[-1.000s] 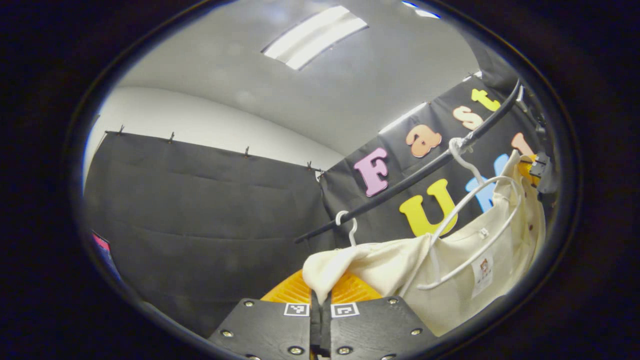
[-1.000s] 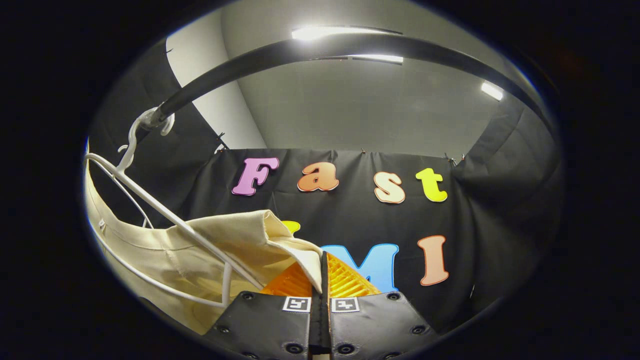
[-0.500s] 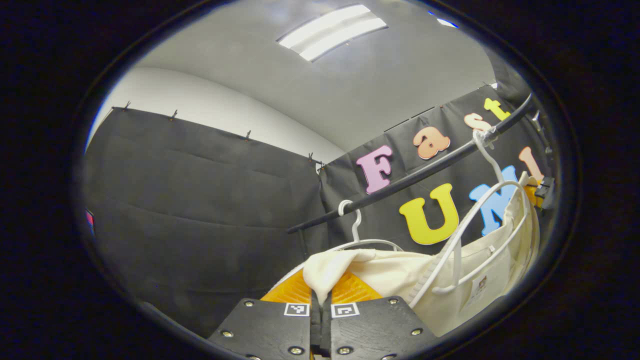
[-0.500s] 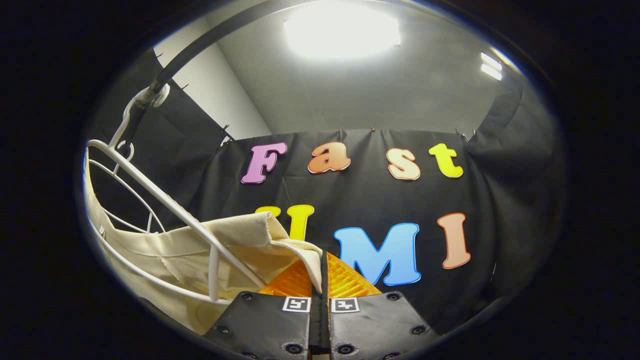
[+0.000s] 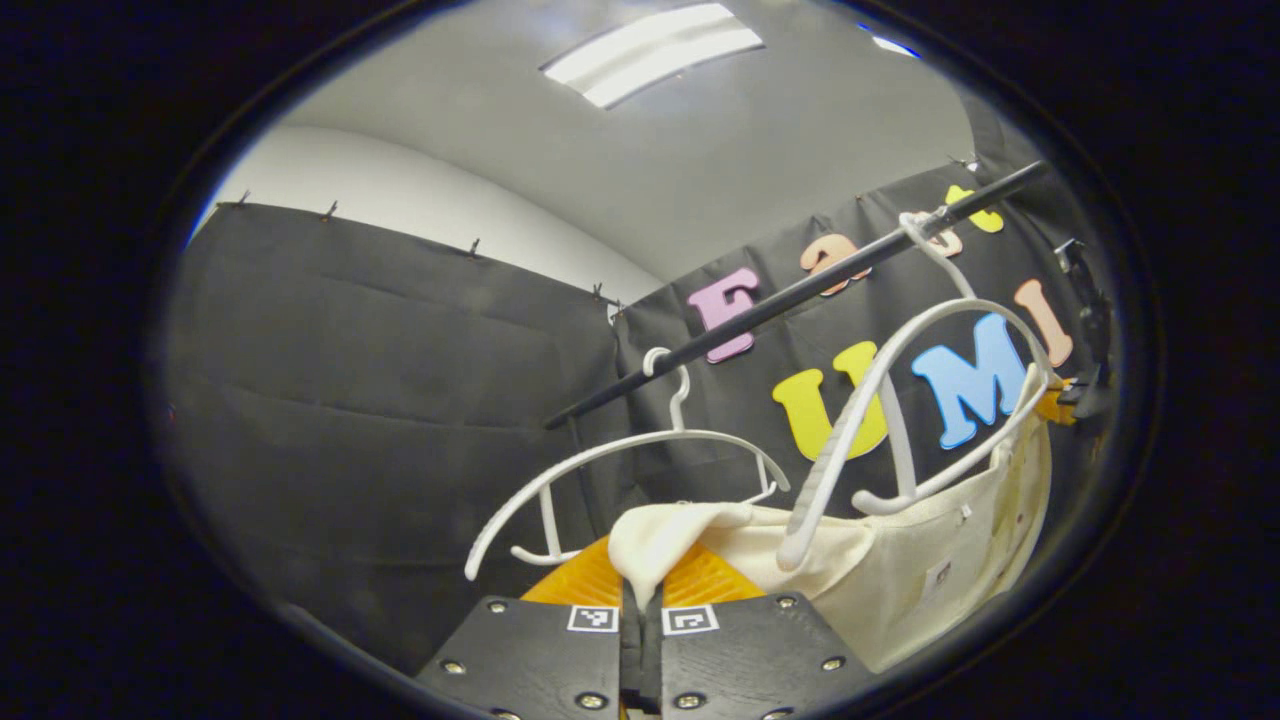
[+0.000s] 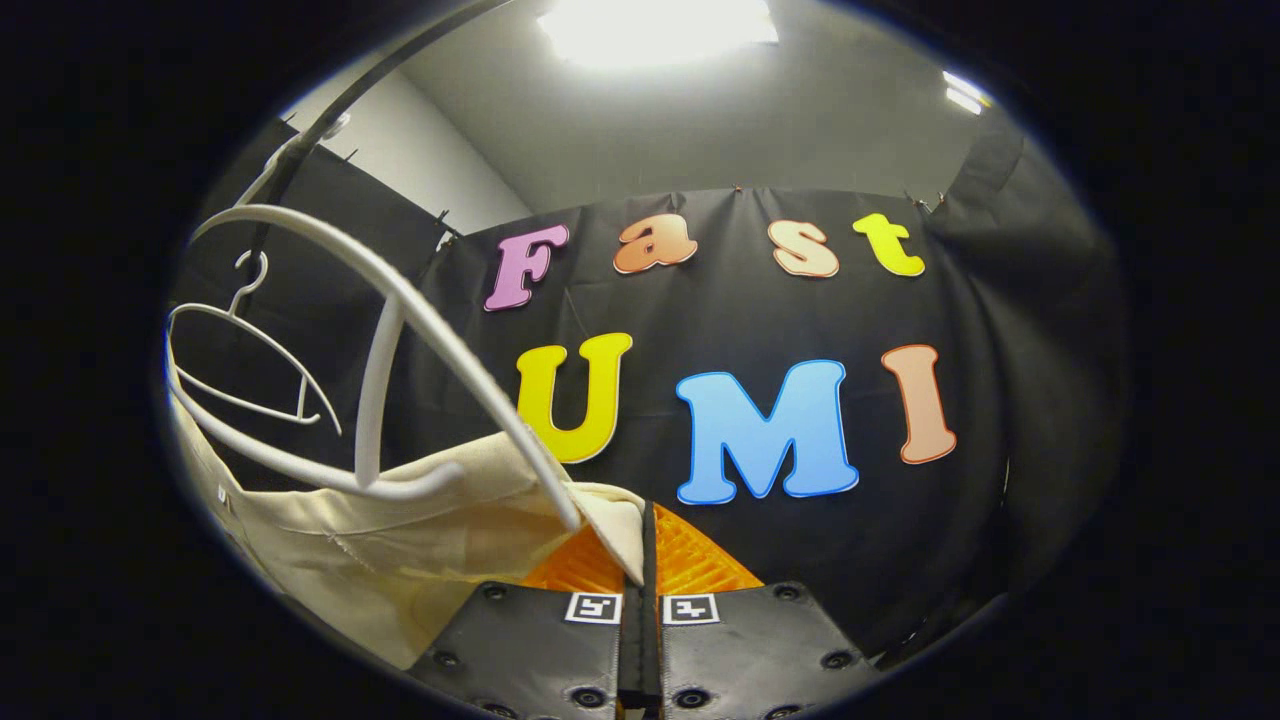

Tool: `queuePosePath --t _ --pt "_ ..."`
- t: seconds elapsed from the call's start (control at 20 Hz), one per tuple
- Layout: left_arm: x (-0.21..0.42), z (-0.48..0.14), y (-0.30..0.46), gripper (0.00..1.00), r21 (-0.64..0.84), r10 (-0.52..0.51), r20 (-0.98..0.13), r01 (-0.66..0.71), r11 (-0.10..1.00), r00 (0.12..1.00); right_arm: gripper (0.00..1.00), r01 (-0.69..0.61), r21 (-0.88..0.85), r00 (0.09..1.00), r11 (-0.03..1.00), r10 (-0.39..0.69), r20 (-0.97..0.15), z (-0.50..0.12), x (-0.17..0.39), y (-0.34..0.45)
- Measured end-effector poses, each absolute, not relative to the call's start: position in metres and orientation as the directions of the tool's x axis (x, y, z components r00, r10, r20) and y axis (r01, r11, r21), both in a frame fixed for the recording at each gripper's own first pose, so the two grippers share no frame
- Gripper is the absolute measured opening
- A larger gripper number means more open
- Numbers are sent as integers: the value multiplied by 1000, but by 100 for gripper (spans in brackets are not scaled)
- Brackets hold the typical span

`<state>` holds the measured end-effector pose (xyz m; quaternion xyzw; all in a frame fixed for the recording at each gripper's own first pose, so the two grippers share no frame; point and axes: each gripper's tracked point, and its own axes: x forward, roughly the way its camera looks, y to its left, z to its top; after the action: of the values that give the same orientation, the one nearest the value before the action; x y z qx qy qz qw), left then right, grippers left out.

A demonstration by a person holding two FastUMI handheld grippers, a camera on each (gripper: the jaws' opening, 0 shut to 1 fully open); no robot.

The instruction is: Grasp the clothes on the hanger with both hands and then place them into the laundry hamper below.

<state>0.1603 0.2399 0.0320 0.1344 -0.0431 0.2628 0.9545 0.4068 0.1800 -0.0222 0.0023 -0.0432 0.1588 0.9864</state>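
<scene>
A cream garment (image 5: 900,560) hangs stretched between my two grippers. My left gripper (image 5: 640,600) is shut on one shoulder of it, and cloth bulges out above the closed jaws. My right gripper (image 6: 640,575) is shut on the other shoulder of the cream garment (image 6: 400,520). The white hanger (image 5: 900,400) it was on still hooks the black rail (image 5: 800,290), and most of its frame stands bare above the cloth. In the right gripper view that white hanger (image 6: 400,320) arcs over the garment. Far off at the left gripper view's right edge is the right gripper (image 5: 1085,385).
A second white hanger (image 5: 620,470), with nothing on it, hangs farther along the rail; it is seen too as a small bare hanger (image 6: 250,360) at the left. Black cloth walls close in the booth, with ceiling lights (image 6: 650,20) above.
Both grippers have moved down with the garment. The cloth has slid down off the hanger, whose frame now stands bare, and the second hanger has come into sight.
</scene>
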Motion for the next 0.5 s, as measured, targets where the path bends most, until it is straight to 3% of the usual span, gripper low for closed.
queuePosePath --t 0.5 --pt "131 4 209 1 189 386 87 -396 899 918 1 -321 -88 943 943 327 64 -27 313 179"
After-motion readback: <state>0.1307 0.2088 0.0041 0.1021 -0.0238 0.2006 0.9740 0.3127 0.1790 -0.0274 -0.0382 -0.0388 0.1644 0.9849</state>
